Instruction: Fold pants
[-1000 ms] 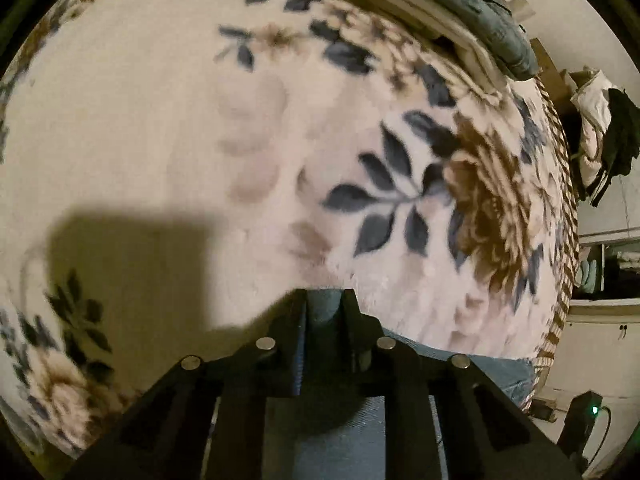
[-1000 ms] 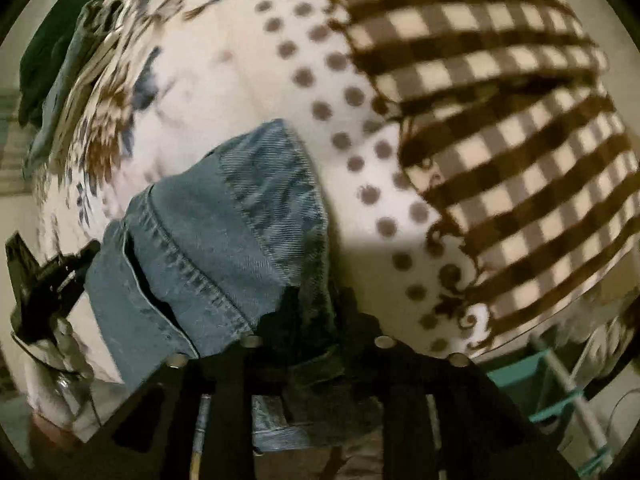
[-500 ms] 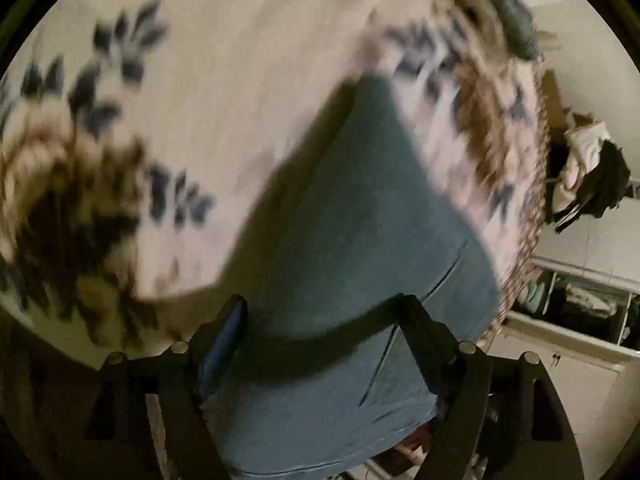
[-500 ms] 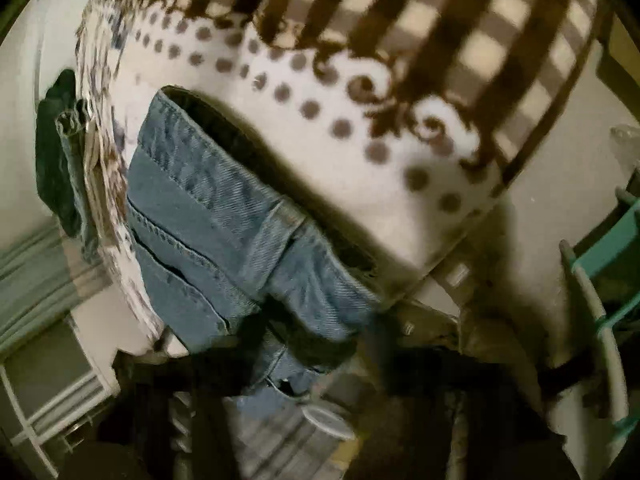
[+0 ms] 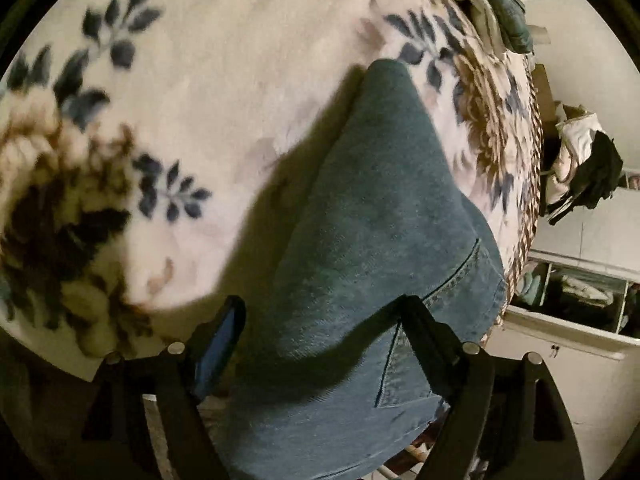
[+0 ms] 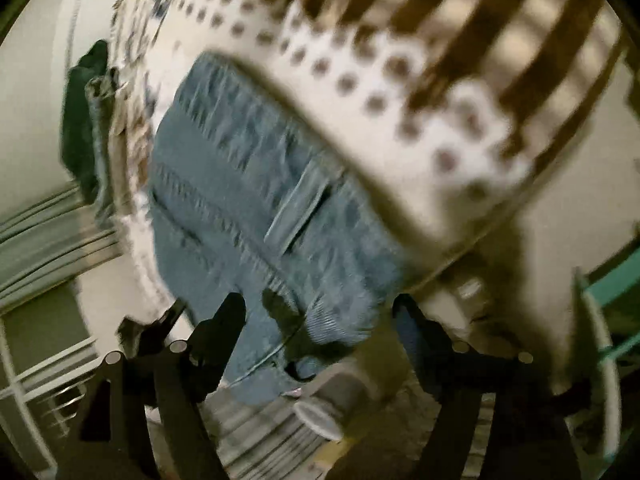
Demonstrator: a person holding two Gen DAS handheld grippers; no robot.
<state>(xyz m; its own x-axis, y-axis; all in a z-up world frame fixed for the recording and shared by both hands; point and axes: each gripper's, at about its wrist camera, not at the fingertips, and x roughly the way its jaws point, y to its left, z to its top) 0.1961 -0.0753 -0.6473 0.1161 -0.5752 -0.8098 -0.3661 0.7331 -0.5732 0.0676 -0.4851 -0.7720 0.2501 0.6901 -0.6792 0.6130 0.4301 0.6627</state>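
Folded blue denim pants (image 5: 384, 232) lie on a floral fleece blanket (image 5: 224, 64) at the bed's near edge, a back pocket seam showing at the right. My left gripper (image 5: 320, 312) is open, pulled back, its fingers apart over the pants' near end. In the right wrist view the pants' waistband end (image 6: 256, 184) hangs over the bed edge on the dotted and checked blanket (image 6: 400, 52). My right gripper (image 6: 316, 316) is open and empty, back from the denim. This view is blurred by motion.
Folded clothes (image 5: 504, 4) lie at the blanket's far side. Clothes hang on a stand (image 5: 588, 164) at the right, above a white cabinet (image 5: 560, 344). A teal rack (image 6: 612, 292) and a cup-like object (image 6: 328, 408) sit beside the bed.
Both grippers opened, let go of the pants and drew back from the bed. The pants now lie folded on the blanket.
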